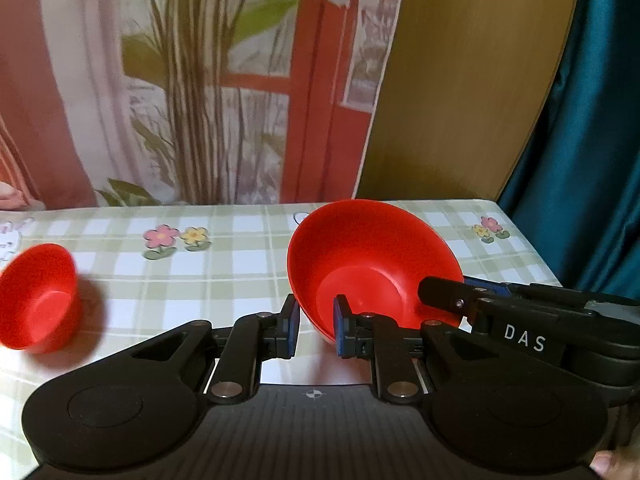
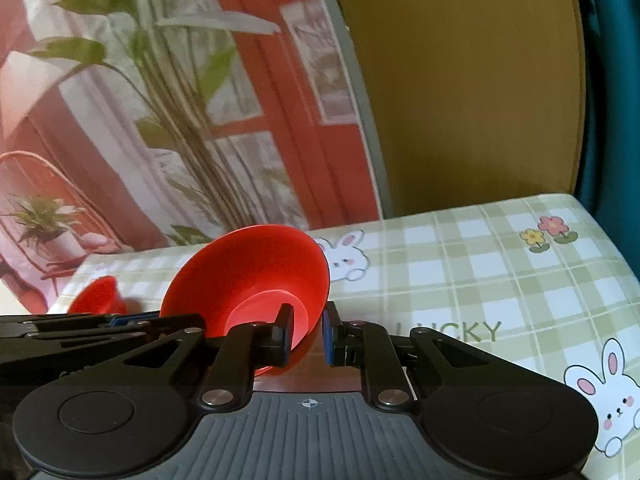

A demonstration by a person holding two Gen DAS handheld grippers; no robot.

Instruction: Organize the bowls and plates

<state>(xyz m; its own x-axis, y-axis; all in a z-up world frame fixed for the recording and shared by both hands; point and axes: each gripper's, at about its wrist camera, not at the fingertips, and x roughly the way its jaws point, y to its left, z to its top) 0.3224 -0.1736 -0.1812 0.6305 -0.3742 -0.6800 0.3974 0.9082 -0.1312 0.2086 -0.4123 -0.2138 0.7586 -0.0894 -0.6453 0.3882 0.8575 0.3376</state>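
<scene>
A large red bowl (image 1: 372,256) is held tilted above the checked tablecloth (image 1: 224,272). My left gripper (image 1: 316,326) is shut on its near left rim, one finger inside and one outside. My right gripper (image 2: 306,334) is shut on the same bowl (image 2: 248,276) at its right rim; its black fingers (image 1: 452,294) show in the left wrist view. A smaller red bowl (image 1: 38,296) sits on the cloth to the left, also seen in the right wrist view (image 2: 96,296).
A printed backdrop with plants and a red door (image 1: 200,80) stands behind the table, with a brown panel (image 1: 460,80) and a teal curtain (image 1: 592,140) to the right. The table's right edge (image 1: 532,248) is close. The cloth carries rabbit and flower prints (image 2: 608,400).
</scene>
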